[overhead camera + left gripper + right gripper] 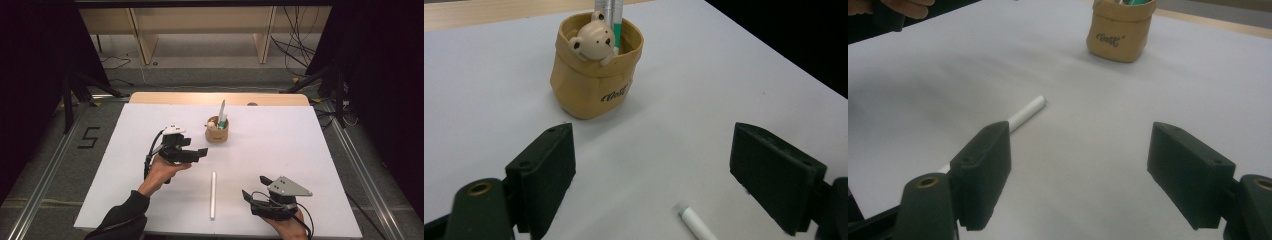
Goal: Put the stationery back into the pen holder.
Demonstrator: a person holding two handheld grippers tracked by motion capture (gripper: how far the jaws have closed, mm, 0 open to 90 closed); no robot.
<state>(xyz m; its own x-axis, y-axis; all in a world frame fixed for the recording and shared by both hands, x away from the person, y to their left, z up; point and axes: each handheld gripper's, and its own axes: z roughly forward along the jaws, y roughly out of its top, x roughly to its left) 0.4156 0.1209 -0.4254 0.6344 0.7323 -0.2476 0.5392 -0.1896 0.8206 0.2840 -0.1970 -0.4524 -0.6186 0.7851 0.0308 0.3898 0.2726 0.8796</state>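
Watching from the high view, I see my left claw (199, 151) hovering above the table (280, 150), left of centre, its jaws pointing right toward the middle. It is released, jaws standing wide with nothing between them. In the left gripper view the cup (594, 75) sits just beyond the jaws, a little to the left, upright, with a bear figure (594, 42) peeking over its rim and pens (610, 15) standing inside. I can see the tip of the white pen (694, 222) lying on the table low between the jaws, nearer the right one.

My right claw (255, 187) is down at the near right, also released, jaws apart and empty. In the right gripper view the white pen (1025, 112) lies flat, angled, its near part hidden behind the left jaw; the cup (1120, 32) stands far off, up and right of centre.

From above, the white pen (213, 195) lies lengthwise between my two claws, near the front edge, well apart from the cup (217, 131) at the far middle.
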